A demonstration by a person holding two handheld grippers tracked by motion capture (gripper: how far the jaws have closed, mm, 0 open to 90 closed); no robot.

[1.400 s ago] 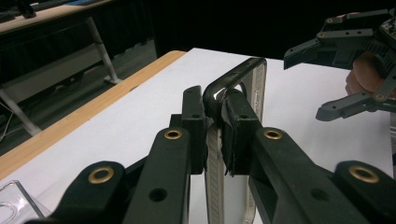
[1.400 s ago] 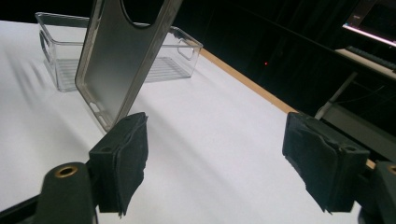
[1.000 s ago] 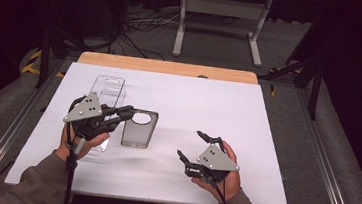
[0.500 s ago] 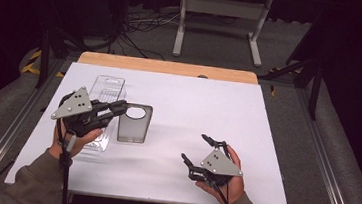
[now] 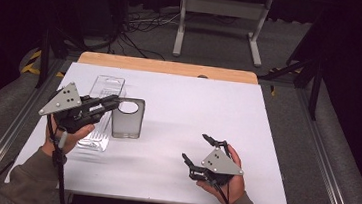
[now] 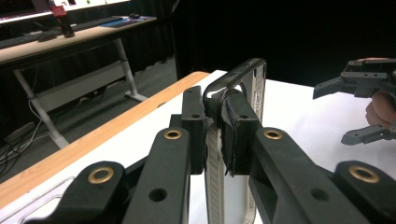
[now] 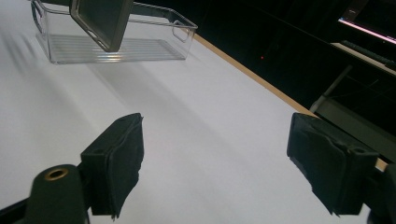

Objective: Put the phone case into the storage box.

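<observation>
The left gripper [image 5: 111,103] was clamped on the edge of a grey phone case [image 5: 127,118], its pads [image 6: 236,135] pressing the rim from both sides. The phone case hung above the white table [image 5: 208,109], just beside a clear plastic tray [image 5: 98,116] that lay near the table's left edge. Well apart, toward the near right side, the right gripper [image 5: 198,149] held nothing, its jaws spread wide and having just been opening over bare table.
</observation>
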